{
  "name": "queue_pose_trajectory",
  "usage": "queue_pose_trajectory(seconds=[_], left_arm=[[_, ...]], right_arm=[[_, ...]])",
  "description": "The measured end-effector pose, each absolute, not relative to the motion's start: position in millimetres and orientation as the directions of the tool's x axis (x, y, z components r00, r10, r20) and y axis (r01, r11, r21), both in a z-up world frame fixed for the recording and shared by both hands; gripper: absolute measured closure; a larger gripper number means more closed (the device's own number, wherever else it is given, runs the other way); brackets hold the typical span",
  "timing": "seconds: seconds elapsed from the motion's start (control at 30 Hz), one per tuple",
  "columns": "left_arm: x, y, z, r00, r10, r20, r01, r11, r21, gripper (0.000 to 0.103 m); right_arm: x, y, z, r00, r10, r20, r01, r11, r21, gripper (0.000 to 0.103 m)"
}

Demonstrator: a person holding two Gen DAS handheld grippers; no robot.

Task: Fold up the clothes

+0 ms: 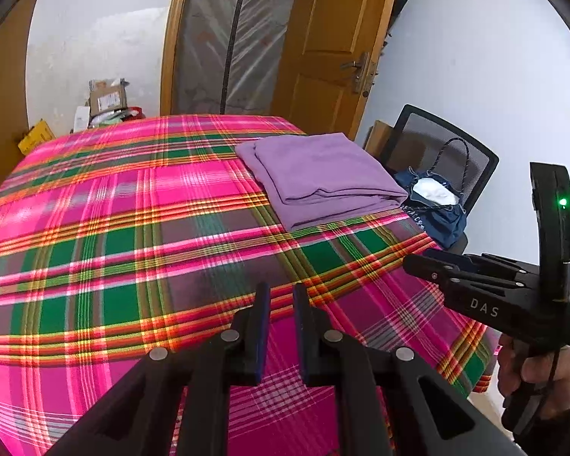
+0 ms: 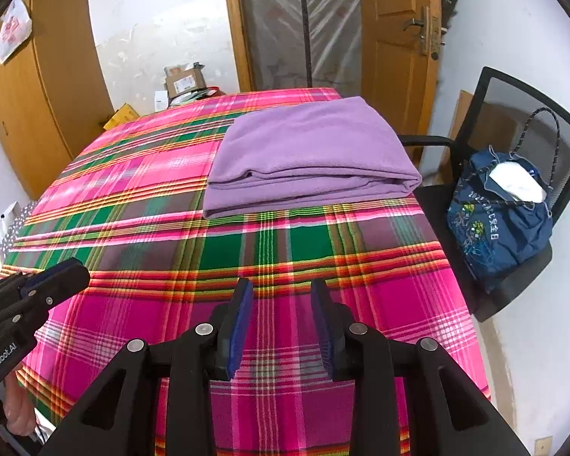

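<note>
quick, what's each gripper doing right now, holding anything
left gripper: open a little, nothing between its fingers, above the plaid cloth.
right gripper: open wider, empty; the folded purple garment lies untouched.

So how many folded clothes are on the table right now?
1: a purple garment lies folded at the table's far right corner, near the chair. Nothing else shows on the cloth; layers inside the fold stay hidden.

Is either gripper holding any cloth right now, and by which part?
Nothing is held. The left gripper and right gripper are open above the plaid tablecloth; the folded purple cloth lies untouched.
</note>
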State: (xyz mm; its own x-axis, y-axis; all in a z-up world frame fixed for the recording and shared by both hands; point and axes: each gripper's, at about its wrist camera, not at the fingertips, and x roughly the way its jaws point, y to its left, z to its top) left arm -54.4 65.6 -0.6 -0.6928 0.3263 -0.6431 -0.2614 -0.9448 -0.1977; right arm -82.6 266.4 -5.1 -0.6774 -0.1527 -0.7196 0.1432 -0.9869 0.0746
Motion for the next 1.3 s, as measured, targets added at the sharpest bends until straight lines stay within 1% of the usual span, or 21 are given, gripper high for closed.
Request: queue_pose_trajectory(seconds=[0.23,0.37,0.5,0.57,0.7,0.9,1.1,1.2,1.3], left_arm=[[-57.2,63.3,-2.8,-0.688,0.332,-0.645,-0.255,-0.943,-0.213,0.091],[-55.0,62.3,-1.1,-0.69,0.383,-0.614,-0.281,-0.924,-0.26,0.091],[-50.8,67.8,0.0,-0.721,0.358,-0.593,-0.288,-0.934,-0.214,0.091],[-51.4,70.0,-1.3,-0.71,0.366,-0.602,-0.294,-0.93,-0.219,0.091],[-51.5,75.4,-1.2,-0.713,0.321,-0.624,-0.288,-0.945,-0.157,0.091],[-51.3,71.9,-0.6,-0.692,0.37,-0.62,-0.301,-0.928,-0.217,0.091],[-48.4,81.4,-0.3,-0.7,0.33,-0.633,-0.3,-0.941,-0.158,0.089],[-47.6,83.9,-1.3,-0.686,0.357,-0.634,-0.321,-0.93,-0.177,0.089],[-47.3,86.8,-2.3,-0.683,0.352,-0.64,-0.324,-0.931,-0.166,0.089]], right_arm=[[-85.3,264.4,-9.2,-0.666,-0.15,-0.73,0.139,-0.987,0.075,0.07],[-85.7,264.3,-9.1,-0.666,-0.146,-0.732,0.138,-0.988,0.072,0.07],[-85.7,263.7,-8.4,-0.664,-0.142,-0.734,0.136,-0.988,0.068,0.07],[-86.1,263.6,-7.5,-0.665,-0.141,-0.733,0.137,-0.988,0.066,0.07],[-86.4,263.0,-5.1,-0.668,-0.144,-0.73,0.141,-0.988,0.066,0.07],[-85.3,264.3,-4.7,-0.668,-0.144,-0.73,0.14,-0.988,0.067,0.07],[-83.8,267.2,-6.6,-0.669,-0.141,-0.73,0.135,-0.989,0.067,0.07],[-83.2,268.6,-7.7,-0.668,-0.142,-0.73,0.134,-0.988,0.069,0.07],[-82.4,269.5,-8.7,-0.667,-0.141,-0.731,0.133,-0.989,0.069,0.07]])
